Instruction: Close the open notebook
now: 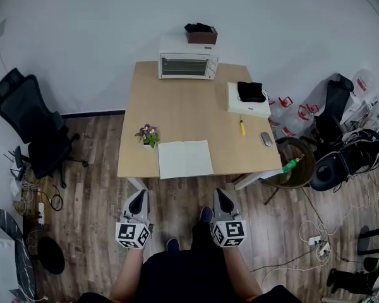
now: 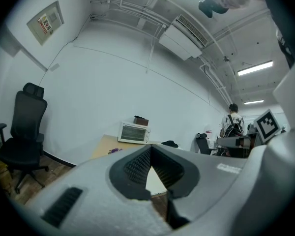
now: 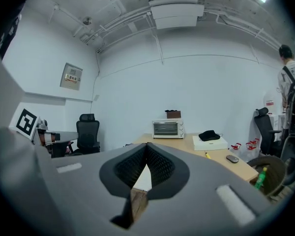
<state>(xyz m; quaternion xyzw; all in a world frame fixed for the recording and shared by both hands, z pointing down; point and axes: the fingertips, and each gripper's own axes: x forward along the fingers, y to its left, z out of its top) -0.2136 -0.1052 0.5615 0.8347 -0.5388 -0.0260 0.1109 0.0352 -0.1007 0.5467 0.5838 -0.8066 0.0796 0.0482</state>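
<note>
The open notebook (image 1: 185,159) lies flat at the near edge of the table (image 1: 177,106). The left gripper (image 1: 138,196) and right gripper (image 1: 222,195) stand before this edge, jaws pressed together, empty. I think it is best to slide one tip under a cover and fold it over.

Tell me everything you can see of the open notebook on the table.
The notebook lies open and flat, two plain white pages facing up with a faint centre fold. It sits at the near edge of the wooden table, its far left corner next to a small flower pot; contact there is unclear. Nothing lies on it.
</note>
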